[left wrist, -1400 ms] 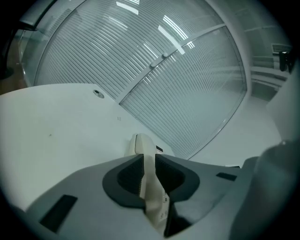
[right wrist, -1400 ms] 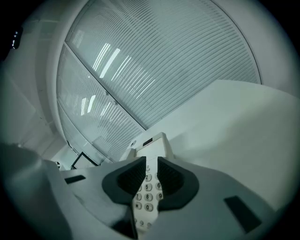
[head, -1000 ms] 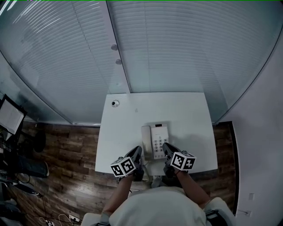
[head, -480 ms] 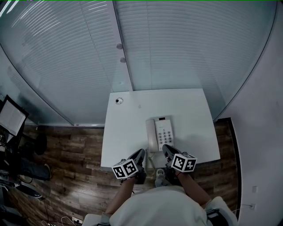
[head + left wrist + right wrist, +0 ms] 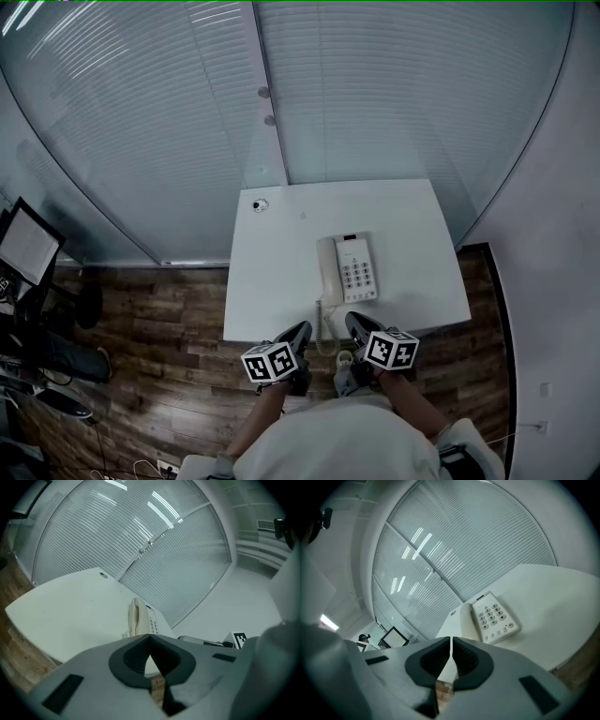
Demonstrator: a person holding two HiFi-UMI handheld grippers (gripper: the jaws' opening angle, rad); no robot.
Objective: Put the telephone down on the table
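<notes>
**Telephone set down, tongs clear of it**

The telephone lies flat on the bench at mid-frame in the head view. Its long axis runs up the frame, with the handset on its left. The right tongs and left tongs hang below it, off the near edge, both closed on nothing. The right pair sits straight beneath the telephone and nearer

Cool, dim light; ceiling-light glare streaks on blinds; strong fisheye bending at edges; gripper views dark-cornered, foreground soft.
</notes>
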